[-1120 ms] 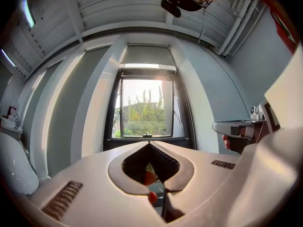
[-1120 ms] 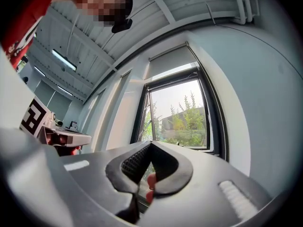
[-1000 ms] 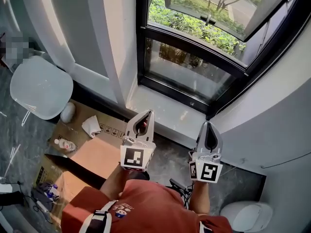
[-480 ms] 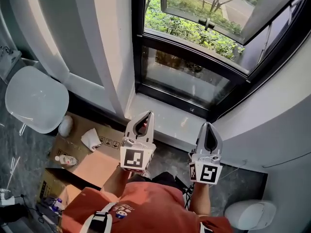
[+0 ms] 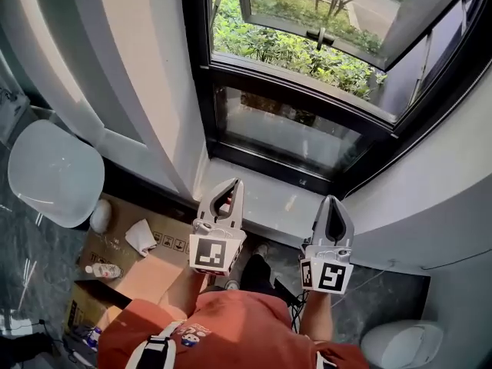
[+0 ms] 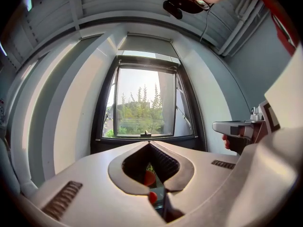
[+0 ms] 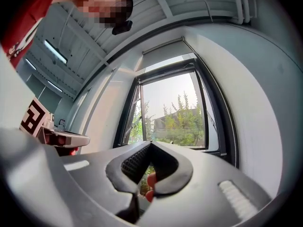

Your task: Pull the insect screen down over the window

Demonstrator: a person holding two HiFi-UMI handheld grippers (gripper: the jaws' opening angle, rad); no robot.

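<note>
The window (image 5: 307, 83) has a black frame and an open sash with a dark handle (image 5: 320, 35); greenery shows outside. In the left gripper view the window (image 6: 146, 103) stands straight ahead, with a pale grey roller casing (image 6: 147, 45) above its top edge and no screen over the glass. The right gripper view shows the same window (image 7: 175, 112) and casing (image 7: 166, 51). My left gripper (image 5: 233, 184) and right gripper (image 5: 330, 200) are held side by side before the white sill (image 5: 269, 194), well short of the window. Both are shut with nothing in them.
A white chair (image 5: 54, 171) stands at the left. On the floor lie a cardboard box (image 5: 150, 256), a crumpled tissue (image 5: 141, 237) and a plastic bottle (image 5: 102, 270). A white rounded object (image 5: 400, 343) sits at the bottom right. White walls flank the window recess.
Both grippers have moved together towards the window, which now looks nearer and larger. The chair and box have slid towards the left edge. The jaws stay shut.
</note>
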